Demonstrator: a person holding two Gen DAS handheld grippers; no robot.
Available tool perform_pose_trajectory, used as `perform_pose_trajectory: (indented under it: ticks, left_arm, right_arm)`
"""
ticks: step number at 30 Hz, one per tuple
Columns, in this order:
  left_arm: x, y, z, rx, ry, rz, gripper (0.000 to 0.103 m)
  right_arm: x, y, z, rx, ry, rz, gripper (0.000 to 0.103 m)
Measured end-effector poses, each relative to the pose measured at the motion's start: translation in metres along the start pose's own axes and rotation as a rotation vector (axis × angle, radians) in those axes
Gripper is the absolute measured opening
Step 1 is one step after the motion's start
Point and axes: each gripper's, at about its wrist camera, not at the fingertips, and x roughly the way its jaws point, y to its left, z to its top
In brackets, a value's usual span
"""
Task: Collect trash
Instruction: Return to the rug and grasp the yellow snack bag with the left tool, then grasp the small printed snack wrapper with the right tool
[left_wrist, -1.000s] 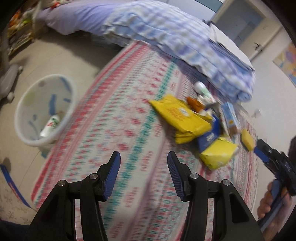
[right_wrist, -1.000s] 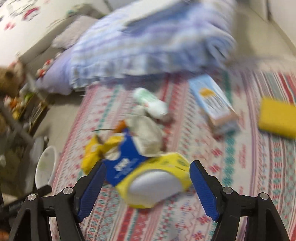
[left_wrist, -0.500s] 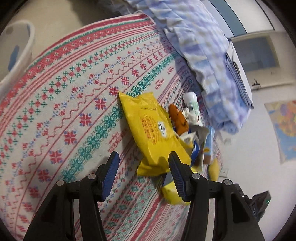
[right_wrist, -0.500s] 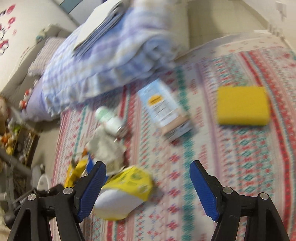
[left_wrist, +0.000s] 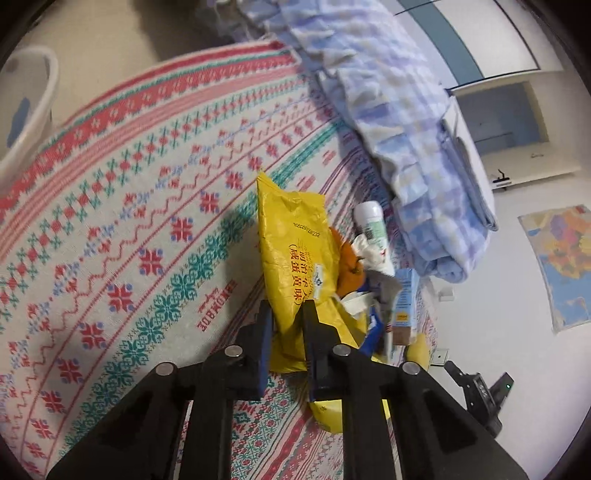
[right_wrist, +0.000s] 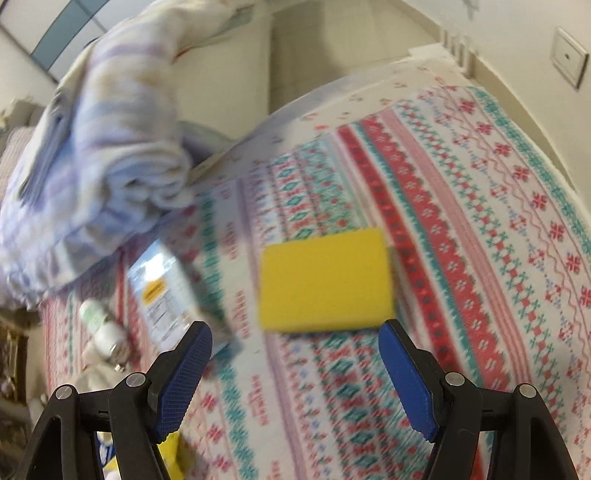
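In the left wrist view, the left gripper (left_wrist: 286, 314) had its jaws nearly closed, pinching the near end of a yellow snack bag (left_wrist: 291, 251) on the patterned rug (left_wrist: 129, 221). Beside the bag lay an orange peel (left_wrist: 349, 269), a white bottle (left_wrist: 371, 221) and a blue carton (left_wrist: 404, 299); a white bin (left_wrist: 27, 107) stood off the rug's far-left edge.

In the right wrist view, the right gripper (right_wrist: 295, 363) hung wide apart and empty over the rug (right_wrist: 461, 184), with a yellow sponge (right_wrist: 325, 278) just ahead of it near the rug's middle.
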Motion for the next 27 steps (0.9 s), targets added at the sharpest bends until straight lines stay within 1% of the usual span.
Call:
perform_pose_trajectory:
  ticks: [3,4,5,7,9,11,12,14,16,17,19,20,21,22,23,24,25,26,27]
  left_arm:
    - [-0.014,-0.002,0.000,0.018,-0.030,-0.014,0.014]
    - [-0.018,-0.003,0.000,0.029,-0.040,-0.010,0.014]
    - [-0.024,-0.006,-0.001,0.049,-0.054,0.001,0.014]
    - [-0.033,-0.009,-0.001,0.075,-0.079,0.006,0.014]
    - [-0.042,-0.011,-0.001,0.096,-0.093,0.011,0.014]
    - [-0.049,-0.014,-0.002,0.123,-0.104,0.030,0.014]
    - [-0.052,-0.015,-0.002,0.139,-0.110,0.047,0.014]
    - [-0.059,-0.016,-0.005,0.176,-0.119,0.095,0.014]
    - [-0.063,-0.016,-0.007,0.202,-0.122,0.121,0.014]
    - [-0.066,-0.016,-0.008,0.217,-0.125,0.131,0.014]
    - [-0.070,-0.016,-0.011,0.248,-0.132,0.147,0.014]
    - [-0.073,-0.017,-0.012,0.266,-0.133,0.153,0.014]
    - [-0.074,-0.016,-0.013,0.276,-0.132,0.157,0.014]
    - [-0.076,-0.015,-0.013,0.282,-0.132,0.160,0.014]
    - [-0.079,-0.013,-0.013,0.285,-0.132,0.160,0.014]
    - [-0.080,-0.012,-0.013,0.286,-0.131,0.161,0.014]
    - [-0.083,-0.010,-0.012,0.287,-0.130,0.161,0.014]
    - [-0.087,-0.008,-0.011,0.283,-0.130,0.159,0.014]
    - [-0.090,-0.006,-0.011,0.282,-0.132,0.154,0.014]
  right_arm:
    - [0.001,0.008,0.000,-0.032,-0.028,-0.033,0.079]
    - [0.004,0.015,-0.002,-0.061,-0.019,-0.024,0.079]
    - [0.008,0.029,-0.008,-0.117,0.001,0.004,0.079]
    - [0.012,0.053,-0.016,-0.206,0.014,0.033,0.079]
    - [0.014,0.090,-0.032,-0.339,0.025,0.089,0.079]
    - [0.016,0.115,-0.047,-0.417,0.045,0.156,0.079]
    - [0.018,0.133,-0.058,-0.467,0.074,0.213,0.079]
    - [0.021,0.156,-0.074,-0.546,0.113,0.273,0.079]
    - [0.024,0.178,-0.091,-0.637,0.126,0.279,0.079]
    - [0.027,0.188,-0.101,-0.688,0.133,0.269,0.079]
    - [0.036,0.201,-0.113,-0.744,0.152,0.241,0.077]
    - [0.044,0.205,-0.119,-0.765,0.165,0.203,0.070]
    - [0.050,0.204,-0.119,-0.765,0.172,0.181,0.055]
    - [0.056,0.204,-0.119,-0.750,0.185,0.158,0.045]
    - [0.061,0.200,-0.115,-0.714,0.205,0.158,0.023]
    - [0.062,0.196,-0.111,-0.685,0.210,0.169,0.020]
    - [0.061,0.194,-0.108,-0.680,0.196,0.167,0.016]
    - [0.056,0.192,-0.104,-0.679,0.169,0.163,0.009]
    - [0.050,0.189,-0.102,-0.671,0.152,0.167,0.007]
